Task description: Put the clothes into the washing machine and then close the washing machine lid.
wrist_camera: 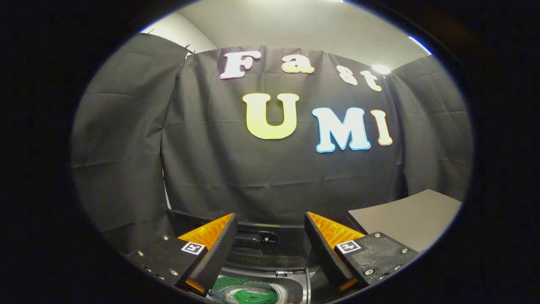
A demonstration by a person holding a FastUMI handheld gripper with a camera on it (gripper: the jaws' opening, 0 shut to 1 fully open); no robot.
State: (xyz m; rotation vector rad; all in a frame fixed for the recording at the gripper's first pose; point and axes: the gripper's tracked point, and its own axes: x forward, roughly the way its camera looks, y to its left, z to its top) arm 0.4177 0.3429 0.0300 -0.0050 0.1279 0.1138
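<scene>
Gripper (270,249) jaws spread wide, gripping nothing, above the open washer (291,287). Green cloth (249,293) in the drum. Lid (261,238) raised behind the opening.

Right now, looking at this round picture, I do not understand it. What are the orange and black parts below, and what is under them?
The camera rides on a hand-held gripper and looks forward along its two fingers. They are black with orange sides, stand apart, and hold nothing. Between and below them is a washing machine with its top open. Something green lies inside, perhaps clothes. A dark flat panel stands beside the far finger; it may be the lid, but I cannot tell.
</scene>
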